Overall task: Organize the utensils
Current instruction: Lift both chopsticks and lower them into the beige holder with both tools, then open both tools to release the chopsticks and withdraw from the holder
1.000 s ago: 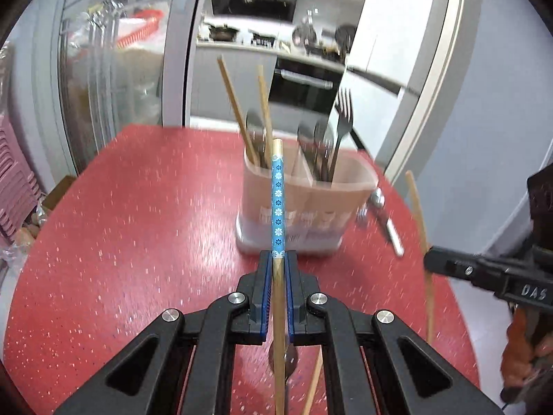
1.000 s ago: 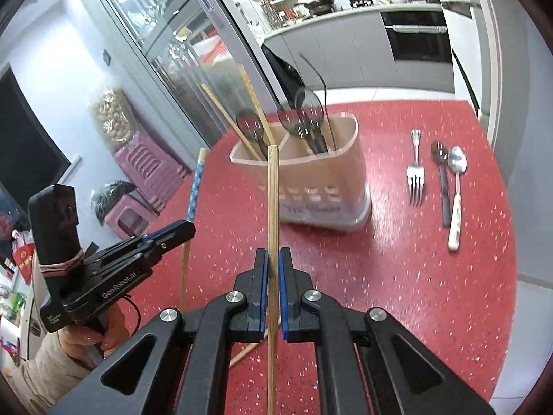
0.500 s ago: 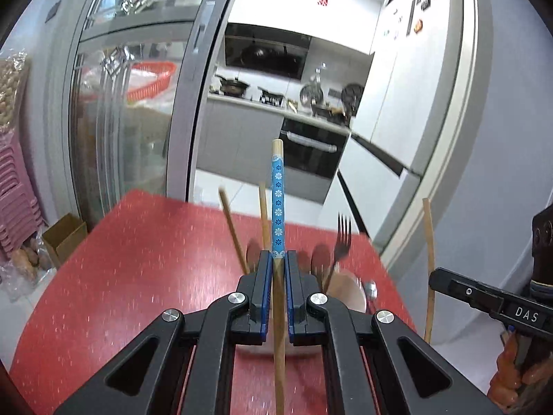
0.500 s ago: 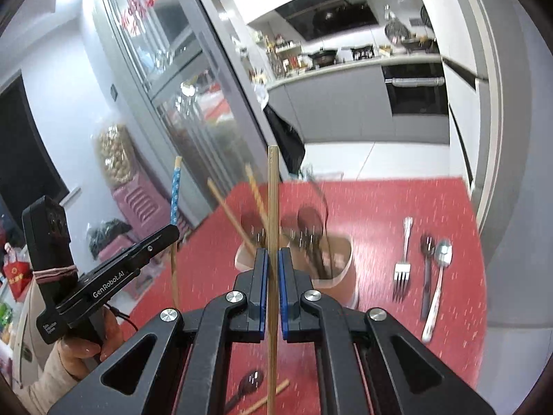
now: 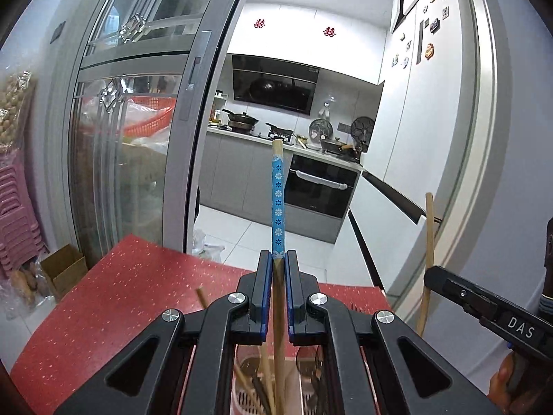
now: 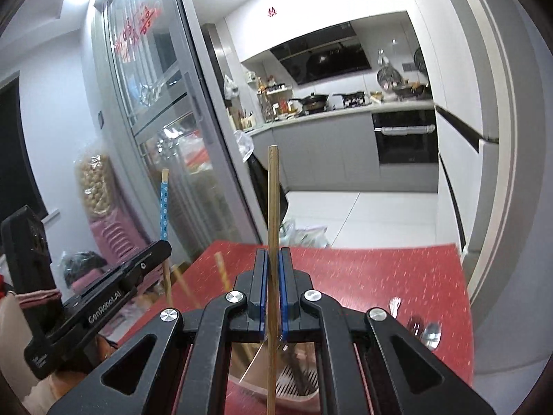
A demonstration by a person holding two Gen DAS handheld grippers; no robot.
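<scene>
Two chopsticks are up in our tongs, the left tongs (image 5: pixel 275 288) clamped on the blue-patterned one (image 5: pixel 277 204), the right tongs (image 6: pixel 272 292) on the plain one (image 6: pixel 273 207), both above the holder (image 6: pixel 297 380), while cutlery (image 6: pixel 420 325) waits on the red surface (image 6: pixel 380 269).

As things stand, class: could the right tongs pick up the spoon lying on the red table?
Probably not yet. The right tongs are shut on a plain chopstick, so they have no free grip. The spoon itself lies uncovered on the red table.
</scene>
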